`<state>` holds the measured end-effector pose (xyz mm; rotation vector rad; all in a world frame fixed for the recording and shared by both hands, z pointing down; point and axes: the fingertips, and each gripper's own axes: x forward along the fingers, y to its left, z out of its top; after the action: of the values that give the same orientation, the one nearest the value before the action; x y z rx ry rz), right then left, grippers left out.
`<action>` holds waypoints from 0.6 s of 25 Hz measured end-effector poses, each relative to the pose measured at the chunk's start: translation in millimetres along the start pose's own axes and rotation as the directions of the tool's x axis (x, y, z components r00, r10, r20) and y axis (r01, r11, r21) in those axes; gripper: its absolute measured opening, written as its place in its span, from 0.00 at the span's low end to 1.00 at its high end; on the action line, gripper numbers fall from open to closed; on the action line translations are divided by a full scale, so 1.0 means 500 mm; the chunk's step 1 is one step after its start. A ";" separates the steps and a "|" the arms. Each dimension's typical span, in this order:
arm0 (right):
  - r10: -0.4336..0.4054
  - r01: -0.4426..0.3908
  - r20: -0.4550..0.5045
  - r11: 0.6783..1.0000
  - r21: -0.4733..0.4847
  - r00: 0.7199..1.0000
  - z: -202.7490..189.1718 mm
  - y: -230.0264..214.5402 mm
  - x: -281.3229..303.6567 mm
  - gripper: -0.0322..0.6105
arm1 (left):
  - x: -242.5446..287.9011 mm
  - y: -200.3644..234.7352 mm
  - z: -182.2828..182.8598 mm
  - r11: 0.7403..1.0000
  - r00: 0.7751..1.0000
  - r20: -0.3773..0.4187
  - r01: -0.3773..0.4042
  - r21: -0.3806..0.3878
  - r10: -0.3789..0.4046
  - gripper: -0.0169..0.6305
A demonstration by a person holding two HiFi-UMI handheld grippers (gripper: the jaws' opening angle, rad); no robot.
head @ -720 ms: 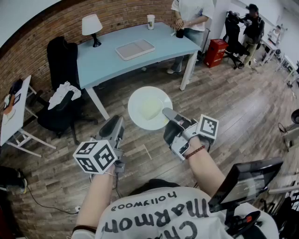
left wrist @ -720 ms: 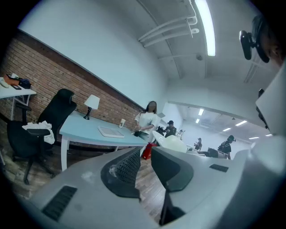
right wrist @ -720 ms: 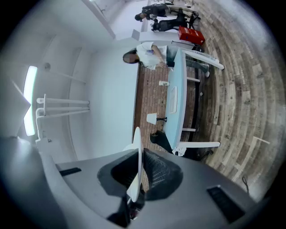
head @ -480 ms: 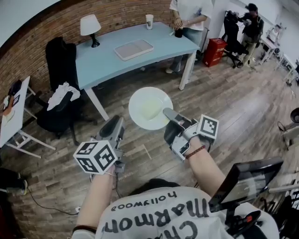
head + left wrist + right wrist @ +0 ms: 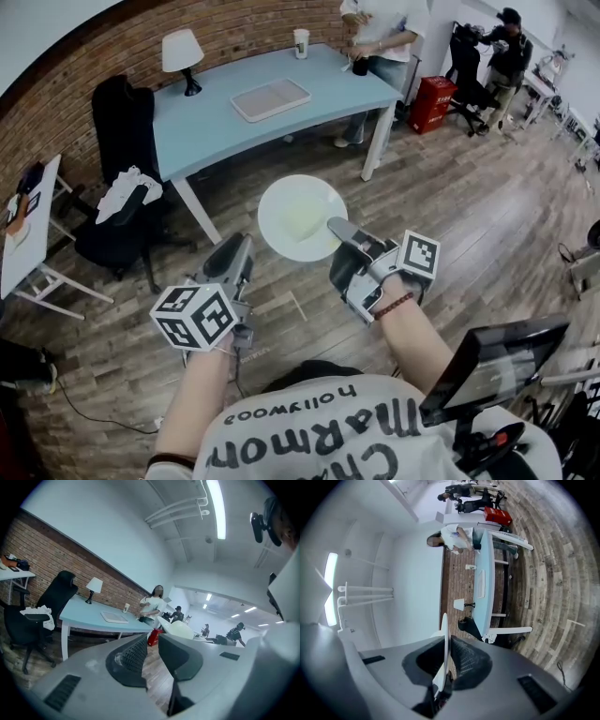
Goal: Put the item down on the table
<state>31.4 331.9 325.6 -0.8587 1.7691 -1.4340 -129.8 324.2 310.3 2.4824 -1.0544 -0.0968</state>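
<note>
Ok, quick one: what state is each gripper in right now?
Left gripper: jaws apart, nothing between them.
Right gripper: jaws shut on the rim of the white plate.

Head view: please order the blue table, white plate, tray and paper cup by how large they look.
1. blue table
2. white plate, nearer the camera, so its lead over the tray is unsure
3. tray
4. paper cup

Shirt (image 5: 309,433) print, upside-dn: "hollywood", "Marmo…"; nothing else legible.
</note>
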 end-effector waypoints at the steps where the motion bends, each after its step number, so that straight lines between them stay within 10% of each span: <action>1: 0.003 -0.003 0.003 1.000 0.000 1.000 0.000 0.001 0.004 0.09 | 0.000 0.003 0.001 1.000 1.000 0.000 0.002 0.002 -0.002 0.14; 15: 0.045 -0.044 0.057 0.999 -0.020 0.997 0.011 0.002 0.053 0.09 | 0.030 0.064 0.025 0.998 0.999 -0.019 0.048 0.030 -0.047 0.14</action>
<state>21.6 307.4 320.7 -0.8568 1.7502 -1.3538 -143.5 289.3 314.1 2.5315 -0.9966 -0.0728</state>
